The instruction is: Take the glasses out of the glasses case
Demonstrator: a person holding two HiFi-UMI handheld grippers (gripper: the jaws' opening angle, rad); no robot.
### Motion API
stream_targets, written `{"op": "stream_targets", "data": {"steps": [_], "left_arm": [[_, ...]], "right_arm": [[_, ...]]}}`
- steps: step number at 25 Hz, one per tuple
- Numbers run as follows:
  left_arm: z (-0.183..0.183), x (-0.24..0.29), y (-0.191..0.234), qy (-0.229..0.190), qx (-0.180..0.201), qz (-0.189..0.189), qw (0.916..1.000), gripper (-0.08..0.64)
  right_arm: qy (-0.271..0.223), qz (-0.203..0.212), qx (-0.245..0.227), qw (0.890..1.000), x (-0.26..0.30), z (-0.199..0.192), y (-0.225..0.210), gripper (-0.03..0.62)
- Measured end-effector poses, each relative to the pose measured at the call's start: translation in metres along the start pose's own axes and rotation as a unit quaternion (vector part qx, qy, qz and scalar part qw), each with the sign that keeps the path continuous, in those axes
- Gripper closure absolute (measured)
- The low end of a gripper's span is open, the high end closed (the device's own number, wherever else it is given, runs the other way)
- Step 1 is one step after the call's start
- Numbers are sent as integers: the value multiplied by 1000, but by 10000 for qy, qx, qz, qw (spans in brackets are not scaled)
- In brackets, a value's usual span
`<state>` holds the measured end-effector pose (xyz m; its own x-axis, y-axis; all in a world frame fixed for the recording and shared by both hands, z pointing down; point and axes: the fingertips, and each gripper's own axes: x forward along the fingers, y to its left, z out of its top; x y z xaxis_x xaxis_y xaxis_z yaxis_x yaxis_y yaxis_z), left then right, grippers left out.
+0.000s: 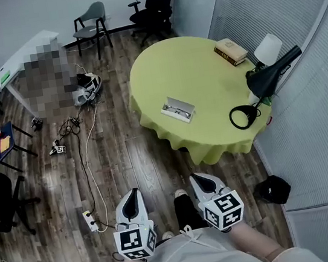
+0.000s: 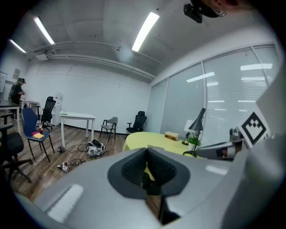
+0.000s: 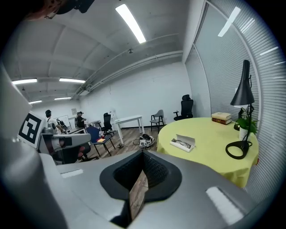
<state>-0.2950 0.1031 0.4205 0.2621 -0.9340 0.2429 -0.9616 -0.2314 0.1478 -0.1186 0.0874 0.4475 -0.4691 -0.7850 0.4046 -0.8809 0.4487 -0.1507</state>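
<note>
An open white glasses case (image 1: 178,109) lies on the round table (image 1: 213,132) with the yellow-green cloth, and dark-framed glasses (image 1: 176,108) rest inside it. In the right gripper view the case (image 3: 182,143) sits at the table's near left. Both grippers hang low over the wood floor, well short of the table. My left gripper (image 1: 134,192) and right gripper (image 1: 195,177) point towards the table, jaws together, nothing between them. The left gripper view shows its jaws (image 2: 146,176) closed, with the table (image 2: 139,137) beyond them.
A black desk lamp (image 1: 262,82), a stack of books (image 1: 231,51) and a white cup (image 1: 268,49) stand on the table's right side. A black bag (image 1: 272,189) lies on the floor by the glass wall. Cables, a power strip (image 1: 89,220), shoes and chairs fill the left.
</note>
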Motion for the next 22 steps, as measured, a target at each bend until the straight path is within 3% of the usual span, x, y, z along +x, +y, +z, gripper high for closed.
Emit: {"op": "stream_targets", "data": {"steps": [7, 13, 22], "left_arm": [[28, 109, -4, 83, 23, 178, 9998, 552], [41, 207, -30, 106, 138, 56, 9998, 552], [39, 332, -77, 400, 463, -618, 9962, 552]], "right_arm": [[137, 298, 4, 9995, 80, 43, -72, 592], [149, 493, -52, 9987, 135, 72, -140, 592], [242, 61, 212, 9995, 186, 82, -244, 592]]}}
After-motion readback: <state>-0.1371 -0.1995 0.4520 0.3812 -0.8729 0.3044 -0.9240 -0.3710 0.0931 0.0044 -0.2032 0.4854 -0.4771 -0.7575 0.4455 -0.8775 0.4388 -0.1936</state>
